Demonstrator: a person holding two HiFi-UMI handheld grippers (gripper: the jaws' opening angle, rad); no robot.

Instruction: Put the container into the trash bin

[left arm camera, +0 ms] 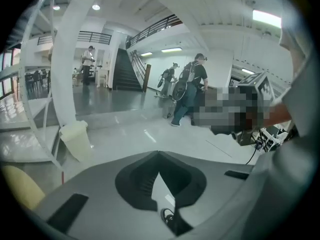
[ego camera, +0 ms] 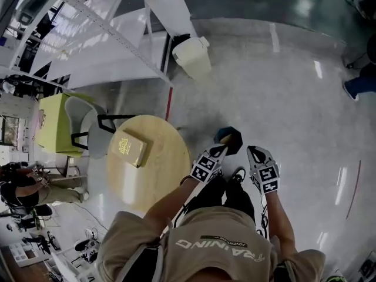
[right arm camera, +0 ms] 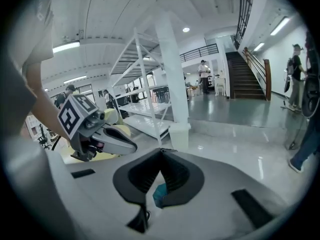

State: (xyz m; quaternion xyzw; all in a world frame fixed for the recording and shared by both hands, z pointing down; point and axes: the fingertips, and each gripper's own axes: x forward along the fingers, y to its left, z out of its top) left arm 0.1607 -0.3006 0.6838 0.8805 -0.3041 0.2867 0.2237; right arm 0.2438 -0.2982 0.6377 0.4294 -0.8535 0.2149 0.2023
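Note:
The container [ego camera: 132, 147], a flat tan box, lies on a round wooden table [ego camera: 158, 175] at my left. The cream trash bin [ego camera: 192, 54] stands on the floor beyond it, by a white rack; it also shows as the bin [left arm camera: 76, 139] in the left gripper view and the bin [right arm camera: 179, 134] in the right gripper view. My left gripper [ego camera: 222, 148] is raised in front of me, right of the table, shut and holding nothing. My right gripper [ego camera: 254, 151] is beside it, also shut and empty. From the right gripper [right arm camera: 161, 151] I see the left gripper [right arm camera: 112, 143] with its jaws together.
A dark blue-green object [ego camera: 231, 138] sits on the floor under the gripper tips. A grey chair [ego camera: 88, 125] and a yellow-green seat [ego camera: 53, 122] stand left of the table. White rack frames [ego camera: 111, 34] rise behind the bin. People stand far off across the glossy floor [ego camera: 282, 98].

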